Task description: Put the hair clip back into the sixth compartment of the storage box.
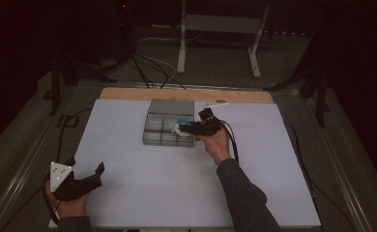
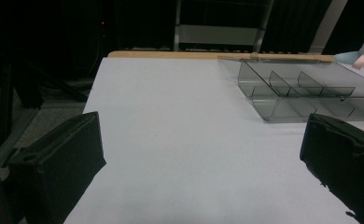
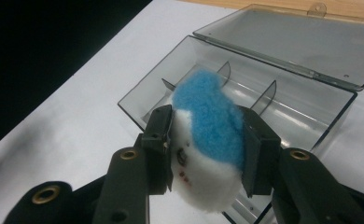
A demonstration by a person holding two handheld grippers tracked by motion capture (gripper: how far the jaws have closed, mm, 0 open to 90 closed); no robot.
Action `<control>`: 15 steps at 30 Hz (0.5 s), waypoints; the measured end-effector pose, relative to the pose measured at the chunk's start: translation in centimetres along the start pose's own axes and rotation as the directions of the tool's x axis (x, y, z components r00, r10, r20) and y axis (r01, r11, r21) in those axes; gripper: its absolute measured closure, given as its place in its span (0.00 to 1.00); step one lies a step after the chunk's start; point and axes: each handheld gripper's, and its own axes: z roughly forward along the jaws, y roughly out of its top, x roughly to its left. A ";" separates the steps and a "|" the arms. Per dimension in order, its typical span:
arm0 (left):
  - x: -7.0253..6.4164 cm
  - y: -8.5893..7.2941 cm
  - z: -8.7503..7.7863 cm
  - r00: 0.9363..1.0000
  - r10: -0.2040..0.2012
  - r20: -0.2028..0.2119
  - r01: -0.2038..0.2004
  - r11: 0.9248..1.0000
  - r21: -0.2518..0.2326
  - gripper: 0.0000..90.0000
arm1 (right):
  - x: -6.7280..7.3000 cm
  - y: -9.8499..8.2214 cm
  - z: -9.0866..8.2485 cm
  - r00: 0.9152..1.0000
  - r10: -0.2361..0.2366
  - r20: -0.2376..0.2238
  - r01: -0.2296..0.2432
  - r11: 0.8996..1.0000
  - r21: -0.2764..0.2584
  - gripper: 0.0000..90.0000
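Right gripper point(image 3: 208, 149) is clamping a blue-and-white plush toy point(image 3: 210, 140) between both jaws, hovering over the near right edge of the clear compartment box point(image 1: 169, 123); right forearm is reaching forward across the white surface point(image 1: 177, 183), hand point(image 1: 216, 145) cupped under the gripper. Left gripper point(image 1: 87, 181) is resting at the near left corner of the surface, jaws spread wide with nothing between them, left hand point(image 1: 68, 205) gripping it from below. Box is sitting mid-surface toward the far edge, lid point(image 3: 301, 42) folded open behind it, dividers showing. Toy is hanging just above the box's near compartments, blue side up.
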 end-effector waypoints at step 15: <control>0.0 0.0 0.0 1.000 -0.004 -0.002 0.004 1.000 -0.004 0.01 | -0.4 -0.2 0.5 1.000 0.002 0.006 -0.002 1.000 0.015 0.67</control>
